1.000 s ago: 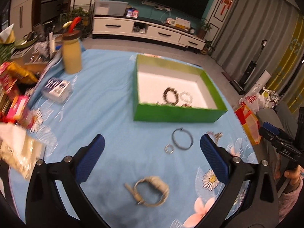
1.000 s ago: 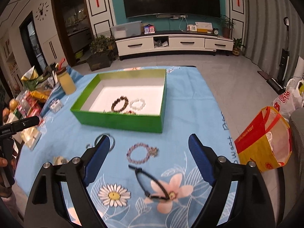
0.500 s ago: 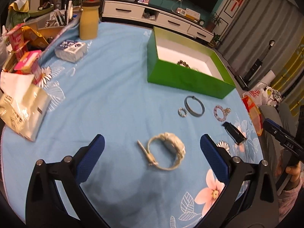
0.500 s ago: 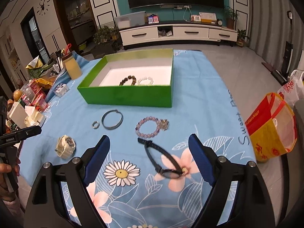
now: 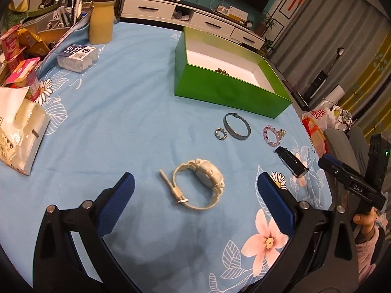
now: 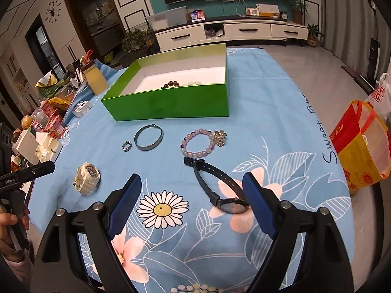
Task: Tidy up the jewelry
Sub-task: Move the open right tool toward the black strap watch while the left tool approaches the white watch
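Note:
A green box (image 5: 227,90) with a white inside holds beaded bracelets (image 6: 171,84). On the blue floral cloth in front of it lie a grey bangle (image 5: 237,129), a small ring (image 5: 220,133), a purple bead bracelet (image 6: 199,144), a black watch (image 6: 217,185) and a cream watch (image 5: 200,183). My left gripper (image 5: 195,190) is open, with the cream watch between and just ahead of its fingers. My right gripper (image 6: 191,190) is open, with the black watch by its right finger.
A yellow bottle (image 5: 101,22), a plastic-wrapped pack (image 5: 77,57) and snack bags (image 5: 17,127) crowd the table's left side. A red and yellow bag (image 6: 361,146) stands on the floor to the right. A TV cabinet (image 6: 232,31) stands behind.
Both grippers have pulled back and down from the box. The cream watch now lies near the left fingers and the black watch near the right fingers. Both stay open.

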### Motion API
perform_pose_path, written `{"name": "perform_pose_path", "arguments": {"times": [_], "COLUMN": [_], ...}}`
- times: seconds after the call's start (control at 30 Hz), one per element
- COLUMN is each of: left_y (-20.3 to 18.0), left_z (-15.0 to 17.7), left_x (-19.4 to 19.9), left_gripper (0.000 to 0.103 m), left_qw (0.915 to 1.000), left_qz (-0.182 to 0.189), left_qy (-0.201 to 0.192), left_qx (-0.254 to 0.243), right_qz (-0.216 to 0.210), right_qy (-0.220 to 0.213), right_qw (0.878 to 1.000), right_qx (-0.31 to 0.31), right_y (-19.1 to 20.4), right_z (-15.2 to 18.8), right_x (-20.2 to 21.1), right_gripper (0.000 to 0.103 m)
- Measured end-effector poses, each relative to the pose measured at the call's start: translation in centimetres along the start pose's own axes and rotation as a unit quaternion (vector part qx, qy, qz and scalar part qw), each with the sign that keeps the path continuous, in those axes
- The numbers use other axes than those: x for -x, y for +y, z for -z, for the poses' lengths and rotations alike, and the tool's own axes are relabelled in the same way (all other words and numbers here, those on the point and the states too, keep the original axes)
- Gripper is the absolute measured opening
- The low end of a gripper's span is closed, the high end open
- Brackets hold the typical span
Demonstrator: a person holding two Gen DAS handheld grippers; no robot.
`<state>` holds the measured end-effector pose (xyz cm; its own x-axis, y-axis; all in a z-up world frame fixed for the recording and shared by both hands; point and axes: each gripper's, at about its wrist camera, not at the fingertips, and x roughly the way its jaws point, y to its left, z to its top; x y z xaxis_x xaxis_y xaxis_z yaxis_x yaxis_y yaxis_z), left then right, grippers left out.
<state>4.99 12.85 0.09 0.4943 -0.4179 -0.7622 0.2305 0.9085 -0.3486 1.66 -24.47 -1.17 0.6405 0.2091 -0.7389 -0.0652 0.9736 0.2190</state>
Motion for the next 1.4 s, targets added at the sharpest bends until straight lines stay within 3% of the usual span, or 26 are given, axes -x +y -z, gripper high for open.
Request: {"name": "perform_pose_path", "arguments": {"times": [0.73,1.0,1.23,1.4], "left_y": [0.4,0.6,0.9,0.6], "left_z": [0.8,1.1,0.9,0.9], "left_x": [-2.0,-2.6,-3.4,-4.2], "left_gripper": [0.101,0.101,0.097,0.086], "left_qw": [0.9979,0.9976,0.9979,0.9972], "left_qz": [-0.050,-0.050,-0.047,-0.051], "left_qy": [0.015,0.021,0.024,0.034], "left_qx": [-0.040,-0.044,-0.037,-0.042], "right_qz": [0.039,0.040,0.043,0.042], "right_qy": [0.007,0.014,0.024,0.036], "right_qw": [0.999,0.999,0.999,0.998], "right_qx": [0.002,0.009,0.022,0.030], "right_y": [-2.5,-3.5,-3.4,-3.3], "right_z": [0.3,0.3,0.6,0.7], "right_x": [-1.6,-2.4,-3.4,-4.4], "right_gripper": [0.084,0.059,0.050,0.045]}}
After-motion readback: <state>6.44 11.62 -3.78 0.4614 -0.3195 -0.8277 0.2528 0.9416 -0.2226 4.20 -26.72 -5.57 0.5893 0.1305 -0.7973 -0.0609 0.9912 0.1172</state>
